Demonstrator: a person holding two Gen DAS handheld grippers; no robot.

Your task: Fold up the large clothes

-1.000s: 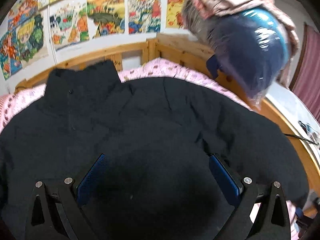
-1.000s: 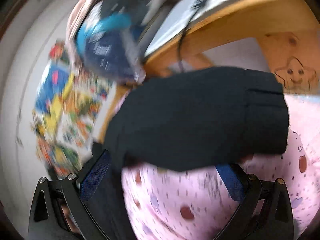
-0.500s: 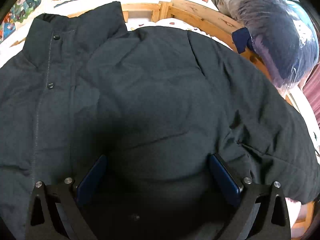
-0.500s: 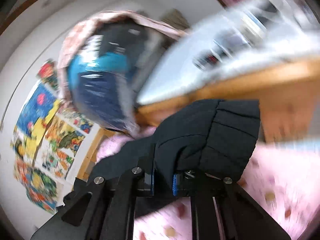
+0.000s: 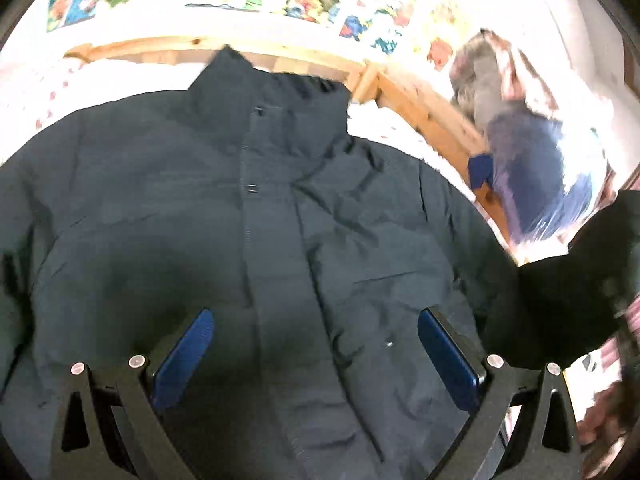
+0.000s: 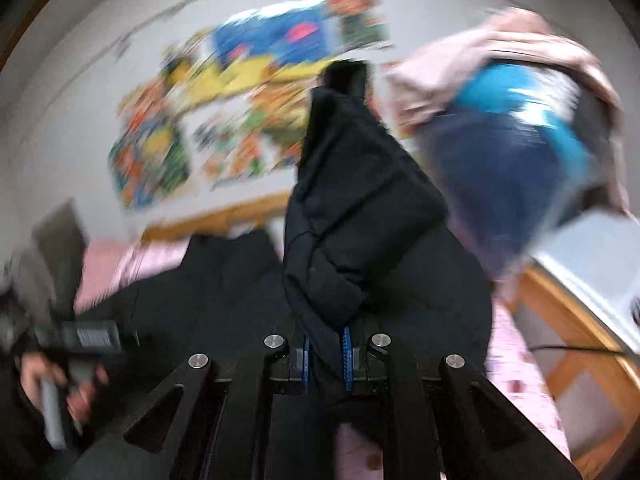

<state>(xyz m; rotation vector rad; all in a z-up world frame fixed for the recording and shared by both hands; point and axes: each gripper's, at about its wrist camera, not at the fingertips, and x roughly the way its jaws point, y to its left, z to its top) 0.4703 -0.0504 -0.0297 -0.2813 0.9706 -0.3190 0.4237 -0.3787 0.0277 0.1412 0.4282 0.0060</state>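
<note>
The right gripper is clamping the black puffer jacket's sleeve aloft, while the left gripper is hovering spread wide over its front.

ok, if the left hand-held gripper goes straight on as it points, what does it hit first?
Most likely the dark jacket: the open left hand-held gripper points at its front placket, nothing between. Depth unclear.

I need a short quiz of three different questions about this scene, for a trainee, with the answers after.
1. True or false: the left tongs are shut on the jacket.
2. What do the right tongs grip?
A. a pillow
B. the sleeve
C. a poster
3. Fill in: the jacket lies on a ____ sheet.

Key: 1 false, they are open; 2 B; 3 pink.
</note>
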